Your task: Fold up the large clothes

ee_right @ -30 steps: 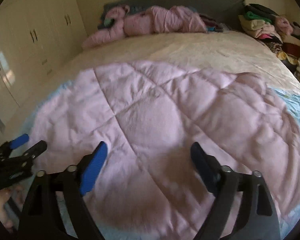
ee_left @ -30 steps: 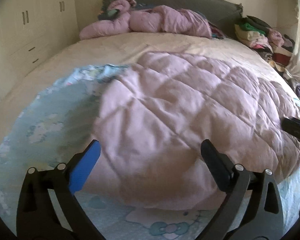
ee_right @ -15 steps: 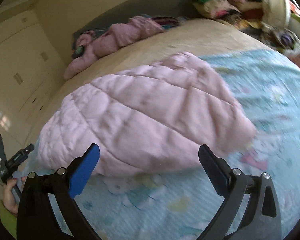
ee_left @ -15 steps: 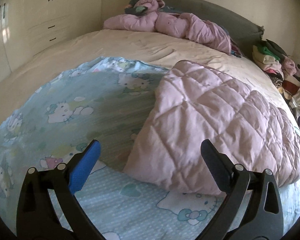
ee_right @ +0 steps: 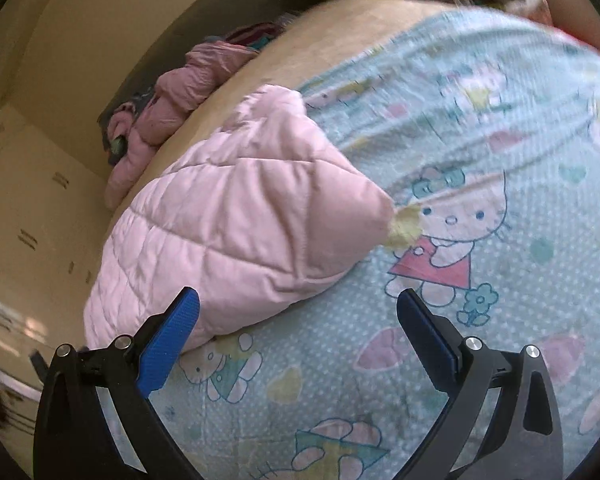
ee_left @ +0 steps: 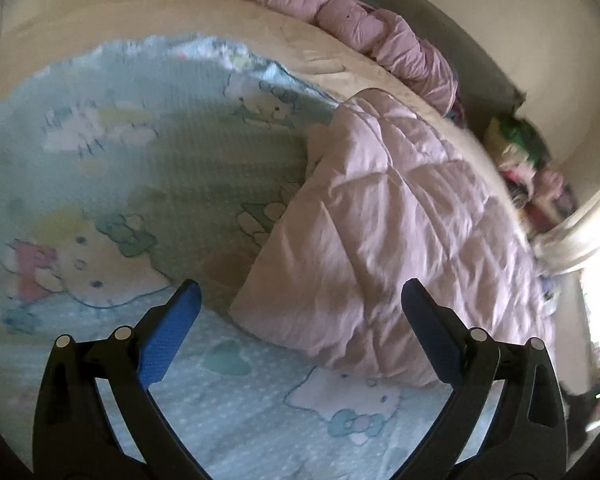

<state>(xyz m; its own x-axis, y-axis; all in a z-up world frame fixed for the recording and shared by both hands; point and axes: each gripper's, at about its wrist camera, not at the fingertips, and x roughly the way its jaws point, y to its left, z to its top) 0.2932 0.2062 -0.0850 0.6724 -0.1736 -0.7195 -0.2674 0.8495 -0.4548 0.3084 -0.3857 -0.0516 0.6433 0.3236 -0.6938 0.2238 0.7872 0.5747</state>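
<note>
Left wrist view showed your left gripper (ee_left: 300, 320) and right gripper (ee_right: 298, 320) both gaping, empty, near the pink quilt (ee_left: 384, 248) folded on the cartoon sheet (ee_left: 148, 152): soft, bulky, likely best pinched at a corner.

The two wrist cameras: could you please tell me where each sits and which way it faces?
Left wrist: on the left gripper, looking over its open fingers at the folded pink quilted comforter on the pale blue cartoon-print sheet.
Right wrist: on the right gripper, fingers open, facing the comforter's corner and the sheet.
Shared: comforter, sheet, and the crumpled pink bedding by the headboard.
</note>
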